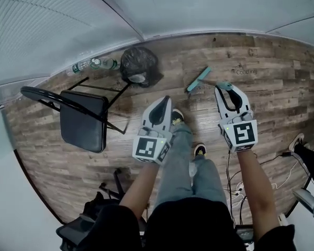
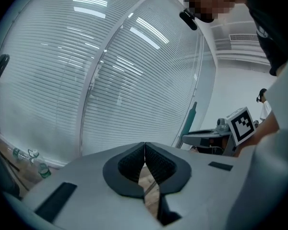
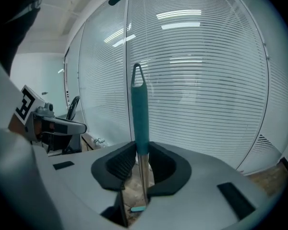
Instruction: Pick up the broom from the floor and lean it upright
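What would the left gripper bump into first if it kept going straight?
Probably the wall of blinds, low down; the left gripper aims at it with nothing seen between, though depth is unclear.

The broom (image 1: 199, 79) shows mainly its head; the right gripper (image 1: 227, 90) covers most of its handle. A person's leg (image 1: 310, 158) runs off the right edge, and the bottles (image 1: 91, 64) are too small to read.
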### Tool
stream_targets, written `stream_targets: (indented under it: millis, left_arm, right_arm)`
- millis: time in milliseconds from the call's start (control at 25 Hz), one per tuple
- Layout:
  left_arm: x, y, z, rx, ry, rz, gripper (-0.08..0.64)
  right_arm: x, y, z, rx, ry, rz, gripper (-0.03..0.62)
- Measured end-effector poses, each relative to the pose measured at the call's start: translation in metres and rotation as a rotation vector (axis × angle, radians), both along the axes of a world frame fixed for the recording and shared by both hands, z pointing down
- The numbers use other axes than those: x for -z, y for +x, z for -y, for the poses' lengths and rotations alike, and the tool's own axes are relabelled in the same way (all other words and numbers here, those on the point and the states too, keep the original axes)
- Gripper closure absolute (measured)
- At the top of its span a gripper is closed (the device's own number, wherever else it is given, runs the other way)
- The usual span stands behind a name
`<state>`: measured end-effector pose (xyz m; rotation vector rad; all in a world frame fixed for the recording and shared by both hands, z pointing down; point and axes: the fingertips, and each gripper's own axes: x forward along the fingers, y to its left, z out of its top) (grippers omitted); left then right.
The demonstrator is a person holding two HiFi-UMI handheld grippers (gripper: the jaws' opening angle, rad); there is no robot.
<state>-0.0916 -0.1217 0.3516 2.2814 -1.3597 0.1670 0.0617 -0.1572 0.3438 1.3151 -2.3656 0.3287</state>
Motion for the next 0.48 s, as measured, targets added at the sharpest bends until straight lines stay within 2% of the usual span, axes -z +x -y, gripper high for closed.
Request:
stream_targets:
  millis: [480]
  left_arm:
    - [0.004, -0.003, 0.057, -0.038, 0.027, 0.026, 0.545]
  right_arm:
    - [0.027, -0.022, 0.066, -0.063, 0.038, 0.049, 0.5]
